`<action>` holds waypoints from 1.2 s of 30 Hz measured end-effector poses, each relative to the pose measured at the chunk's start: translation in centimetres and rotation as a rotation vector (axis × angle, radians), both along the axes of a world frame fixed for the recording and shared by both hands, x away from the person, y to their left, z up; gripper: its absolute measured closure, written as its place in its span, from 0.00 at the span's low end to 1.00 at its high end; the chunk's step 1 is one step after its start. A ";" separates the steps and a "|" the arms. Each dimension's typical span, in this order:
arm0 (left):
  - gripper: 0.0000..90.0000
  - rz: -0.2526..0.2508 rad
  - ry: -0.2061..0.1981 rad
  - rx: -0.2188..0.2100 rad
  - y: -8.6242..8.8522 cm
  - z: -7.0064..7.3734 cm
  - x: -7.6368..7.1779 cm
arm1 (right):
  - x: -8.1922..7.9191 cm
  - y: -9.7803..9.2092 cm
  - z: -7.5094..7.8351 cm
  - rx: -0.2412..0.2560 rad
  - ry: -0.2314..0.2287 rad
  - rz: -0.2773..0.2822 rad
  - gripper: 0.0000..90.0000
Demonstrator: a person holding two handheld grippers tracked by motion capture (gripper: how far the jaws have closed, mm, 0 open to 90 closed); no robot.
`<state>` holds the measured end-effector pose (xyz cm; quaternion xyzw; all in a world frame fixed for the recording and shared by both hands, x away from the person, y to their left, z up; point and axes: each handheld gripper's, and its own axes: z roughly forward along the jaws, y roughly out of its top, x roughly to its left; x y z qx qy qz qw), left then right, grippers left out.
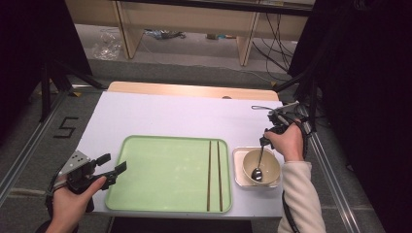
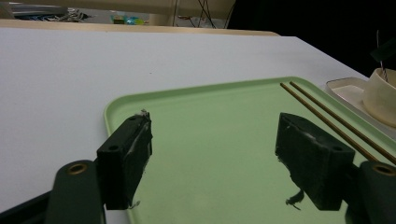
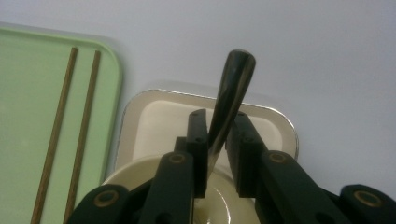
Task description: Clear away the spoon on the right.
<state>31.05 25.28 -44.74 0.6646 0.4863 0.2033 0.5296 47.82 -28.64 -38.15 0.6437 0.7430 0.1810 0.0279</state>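
Above the table in the high view, the right gripper (image 1: pixel 266 138) holds a metal spoon (image 1: pixel 259 165) by its handle, the spoon's head resting down inside the cream bowl (image 1: pixel 262 166). The bowl sits on a small white dish (image 1: pixel 237 167) just to the right of the green tray (image 1: pixel 170 172). The thin handle could slip or swivel between the jaws if it is lifted quickly, and the head could catch the bowl's rim and tip it. Left of the bowl, 2 brown chopsticks (image 1: pixel 214 174) lie parallel on the tray.

In the left gripper view, the left gripper (image 2: pixel 215 154) hovers over the tray's near left edge, jaws wide apart and empty; the bowl (image 2: pixel 380 95) stands far right.

In the right gripper view, the jaws are clamped on the spoon (image 3: pixel 229 100), a dark, glossy, slender handle rising tilted from the bowl (image 3: pixel 140 170).
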 end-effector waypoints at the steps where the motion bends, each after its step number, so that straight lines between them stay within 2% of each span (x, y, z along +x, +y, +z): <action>1: 0.30 0.000 0.000 0.001 0.0 0.0 0.0 | 0.0 0.3 0.1 0.007 0.040 -0.043 0.92; 5: 0.30 0.000 0.000 0.001 0.0 0.0 0.0 | 0.0 0.4 0.1 0.012 0.042 -0.043 0.94; 6: 0.30 -0.001 0.000 0.002 0.0 0.0 0.0 | 0.1 0.2 -0.1 0.004 0.008 -0.008 0.95; 7: 0.30 0.000 0.000 0.000 0.0 0.0 0.0 | 0.1 0.2 -0.1 0.004 0.008 -0.008 0.95; 8: 0.30 0.000 0.000 0.001 0.0 0.0 0.0 | 0.1 0.2 -0.2 0.006 0.009 -0.010 0.95; 9: 0.30 0.000 0.001 0.000 0.0 0.0 0.0 | 0.1 0.3 -0.1 0.008 0.039 -0.026 0.98; 11: 0.30 0.000 0.000 0.000 0.0 0.0 0.0 | 0.2 0.3 -0.1 0.008 0.031 -0.033 1.00; 13: 0.30 0.000 0.001 0.000 0.0 0.0 0.0 | 0.2 0.3 -0.1 -0.002 0.040 -0.029 1.00; 14: 0.30 0.000 0.001 0.000 0.0 0.0 0.0 | 0.4 -0.1 -0.4 -0.011 -0.010 0.030 1.00; 17: 0.30 0.003 -0.002 -0.002 0.1 0.0 0.0 | 0.3 0.1 -0.1 -0.017 -0.014 0.023 1.00; 18: 0.30 0.003 -0.001 -0.002 0.1 0.0 0.0 | 0.1 0.3 0.2 -0.016 0.009 -0.004 1.00; 19: 0.30 0.000 0.001 -0.001 0.1 0.0 0.0 | 0.2 0.2 0.2 -0.030 -0.018 0.023 1.00; 21: 0.30 0.000 0.000 -0.001 0.0 0.0 0.0 | 0.2 0.2 0.2 -0.037 -0.023 0.040 1.00; 22: 0.30 0.001 -0.001 -0.001 0.0 0.0 0.0 | -0.2 1.0 0.8 -0.028 0.050 -0.034 1.00; 23: 0.30 0.000 -0.002 -0.001 0.0 0.0 0.0 | -0.1 0.6 0.8 -0.040 0.023 0.012 1.00; 24: 0.30 0.000 -0.001 0.000 0.0 0.0 0.0 | -0.1 0.5 0.8 -0.049 0.006 0.029 1.00; 26: 0.30 0.001 -0.001 0.000 0.0 0.0 0.0 | -0.2 0.6 1.1 -0.051 0.021 0.005 1.00; 27: 0.30 0.001 -0.001 0.001 0.0 0.0 0.0 | -0.4 1.0 1.4 -0.045 0.041 -0.043 1.00; 36: 0.30 0.001 -0.001 0.000 0.1 0.0 0.0 | -0.8 1.3 2.7 -0.050 0.005 -0.042 1.00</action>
